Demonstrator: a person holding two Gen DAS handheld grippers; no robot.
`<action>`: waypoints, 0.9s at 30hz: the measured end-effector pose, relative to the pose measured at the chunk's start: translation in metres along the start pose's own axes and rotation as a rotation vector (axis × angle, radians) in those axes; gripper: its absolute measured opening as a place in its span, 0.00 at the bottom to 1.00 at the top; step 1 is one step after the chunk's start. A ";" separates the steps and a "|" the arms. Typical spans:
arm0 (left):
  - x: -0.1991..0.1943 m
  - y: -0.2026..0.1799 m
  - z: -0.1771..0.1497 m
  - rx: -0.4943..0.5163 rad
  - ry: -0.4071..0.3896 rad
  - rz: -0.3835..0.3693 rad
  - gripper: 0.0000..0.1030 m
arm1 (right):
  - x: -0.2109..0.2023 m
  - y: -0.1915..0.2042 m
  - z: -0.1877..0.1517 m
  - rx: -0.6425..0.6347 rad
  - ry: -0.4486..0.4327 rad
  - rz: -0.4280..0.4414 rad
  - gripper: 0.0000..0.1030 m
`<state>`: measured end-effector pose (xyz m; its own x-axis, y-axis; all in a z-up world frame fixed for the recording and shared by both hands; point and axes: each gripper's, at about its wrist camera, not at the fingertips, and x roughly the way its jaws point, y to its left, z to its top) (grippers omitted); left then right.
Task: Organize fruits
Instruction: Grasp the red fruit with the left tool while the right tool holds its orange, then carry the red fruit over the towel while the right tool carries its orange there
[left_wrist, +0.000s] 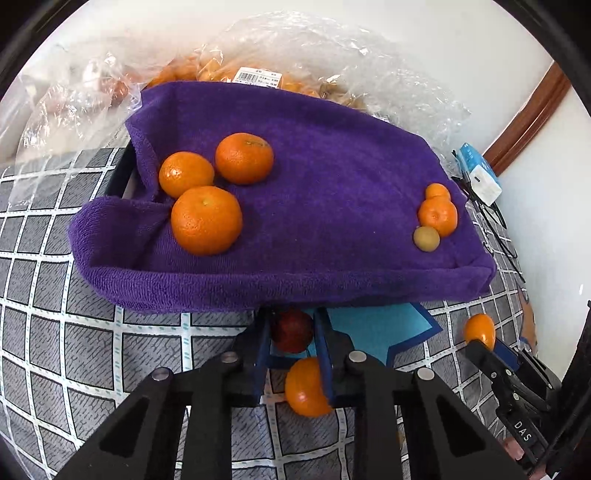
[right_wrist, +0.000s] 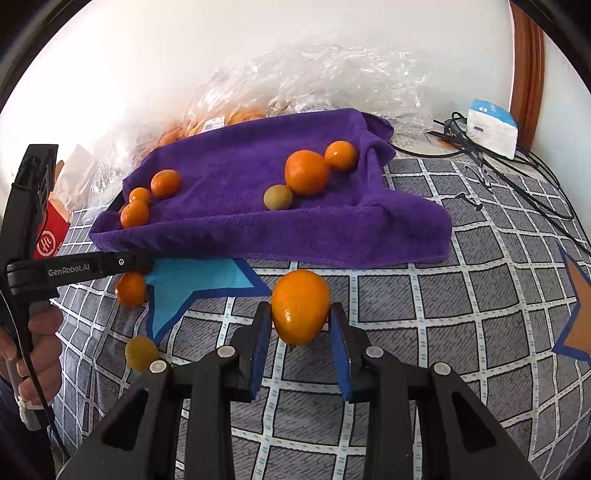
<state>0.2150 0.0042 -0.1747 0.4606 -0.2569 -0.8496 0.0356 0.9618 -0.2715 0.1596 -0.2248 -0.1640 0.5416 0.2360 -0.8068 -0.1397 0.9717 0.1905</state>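
Left tongs (left_wrist: 291, 332) pinching a red fruit (left_wrist: 291, 330), right tongs (right_wrist: 300, 321) spread around an orange (right_wrist: 300, 306), purple towel (right_wrist: 240, 229) beyond.

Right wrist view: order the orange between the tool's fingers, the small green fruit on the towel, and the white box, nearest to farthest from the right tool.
1. Orange, between the fingers.
2. Green fruit, mid-towel.
3. White box, far right.
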 end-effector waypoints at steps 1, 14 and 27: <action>-0.001 0.001 0.000 -0.001 0.001 -0.005 0.21 | -0.001 0.000 0.001 0.005 0.000 0.000 0.30; -0.058 0.023 -0.005 -0.007 -0.067 -0.008 0.21 | -0.021 0.012 0.024 0.038 -0.038 -0.003 0.30; -0.076 0.020 0.000 -0.002 -0.107 -0.031 0.21 | -0.040 0.030 0.035 0.004 -0.080 -0.018 0.30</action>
<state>0.1808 0.0426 -0.1159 0.5515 -0.2745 -0.7877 0.0496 0.9534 -0.2975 0.1625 -0.2049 -0.1069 0.6087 0.2188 -0.7626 -0.1263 0.9757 0.1791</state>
